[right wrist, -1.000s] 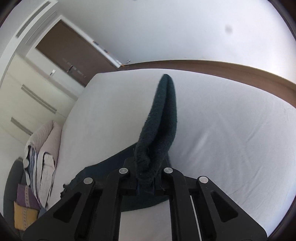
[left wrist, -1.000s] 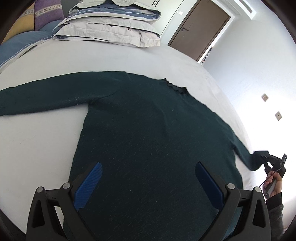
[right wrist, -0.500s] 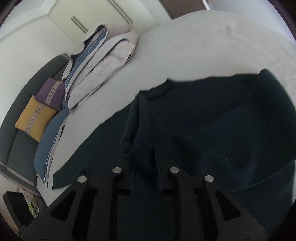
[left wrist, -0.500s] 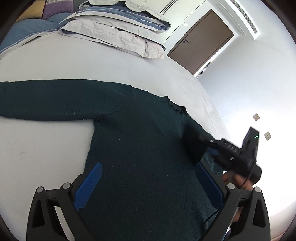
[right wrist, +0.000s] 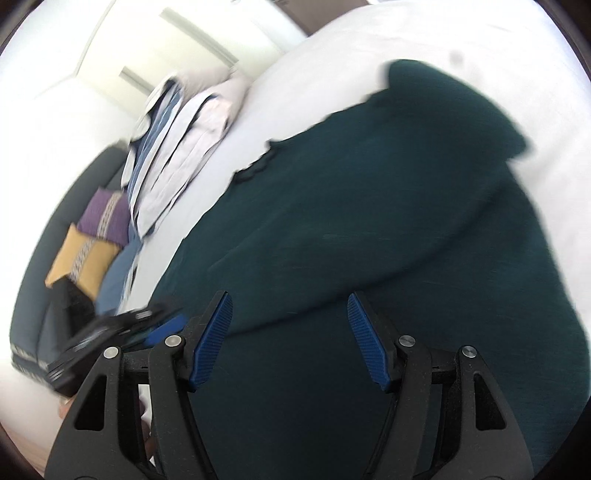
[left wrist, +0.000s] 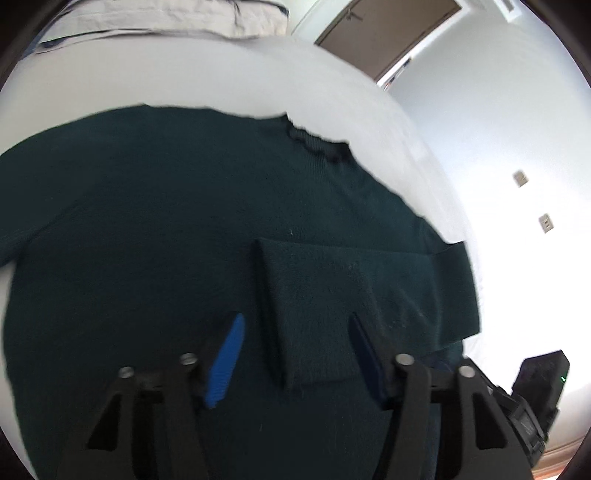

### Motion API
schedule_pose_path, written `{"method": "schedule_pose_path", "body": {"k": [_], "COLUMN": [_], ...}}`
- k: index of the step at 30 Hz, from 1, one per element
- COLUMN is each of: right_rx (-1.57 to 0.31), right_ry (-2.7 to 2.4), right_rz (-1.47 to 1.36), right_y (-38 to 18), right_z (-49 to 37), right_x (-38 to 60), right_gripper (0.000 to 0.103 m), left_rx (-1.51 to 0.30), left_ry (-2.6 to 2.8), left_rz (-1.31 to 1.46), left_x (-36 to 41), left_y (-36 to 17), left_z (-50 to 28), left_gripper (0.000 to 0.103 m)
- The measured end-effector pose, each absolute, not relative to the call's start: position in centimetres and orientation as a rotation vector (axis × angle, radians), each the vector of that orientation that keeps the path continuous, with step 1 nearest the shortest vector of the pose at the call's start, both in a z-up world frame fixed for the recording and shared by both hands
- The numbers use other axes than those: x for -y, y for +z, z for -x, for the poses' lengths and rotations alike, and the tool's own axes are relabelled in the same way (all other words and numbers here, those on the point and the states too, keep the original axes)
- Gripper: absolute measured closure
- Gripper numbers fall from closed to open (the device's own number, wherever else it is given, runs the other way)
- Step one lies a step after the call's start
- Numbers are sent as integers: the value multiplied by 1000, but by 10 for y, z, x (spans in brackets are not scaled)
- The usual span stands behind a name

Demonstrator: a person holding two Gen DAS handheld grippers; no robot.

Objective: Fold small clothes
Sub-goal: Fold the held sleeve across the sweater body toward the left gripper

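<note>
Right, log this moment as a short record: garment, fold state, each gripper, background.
garment: dark green sweater spread on the white bed
fold state: right sleeve laid across the body; neckline toward the bedding
left gripper: jaws have just been closing, open, cuff end of the sleeve between the pads, no pressing visible
right gripper: jaws have just been opening, open over the sweater, nothing held
background: folded bedding, purple and yellow cushions, brown door
</note>
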State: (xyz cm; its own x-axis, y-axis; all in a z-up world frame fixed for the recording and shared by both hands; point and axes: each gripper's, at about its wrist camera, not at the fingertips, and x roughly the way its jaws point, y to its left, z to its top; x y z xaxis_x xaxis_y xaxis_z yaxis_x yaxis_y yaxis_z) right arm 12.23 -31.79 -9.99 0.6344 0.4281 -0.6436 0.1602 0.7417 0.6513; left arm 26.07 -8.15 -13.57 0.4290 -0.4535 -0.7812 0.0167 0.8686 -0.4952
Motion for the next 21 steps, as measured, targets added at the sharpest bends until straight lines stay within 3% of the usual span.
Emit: {"method": "schedule_pose_path", "body": {"k": [3, 5, 7, 21], "right_rx": [-881, -873, -866, -848], "right_ry": [150, 158, 163, 126], "right_rz": [-775, -786, -790, -865], "right_y": [-107, -111, -113, -108], "right_z": [-115, -112, -107, -123], "right_x": [340, 349, 356, 385], "right_gripper": [40, 40, 40, 40], "left_rx": [-1107, -1104, -1097, -904], "left_ry": [-278, -255, -253, -170], "left_rz": [437, 410, 380, 331], "left_x": [89, 95, 97, 52], "left_y": [-144, -146, -141, -89], "left_z": [-276, -274, -274, -288], "left_gripper": [59, 80, 89, 93]}}
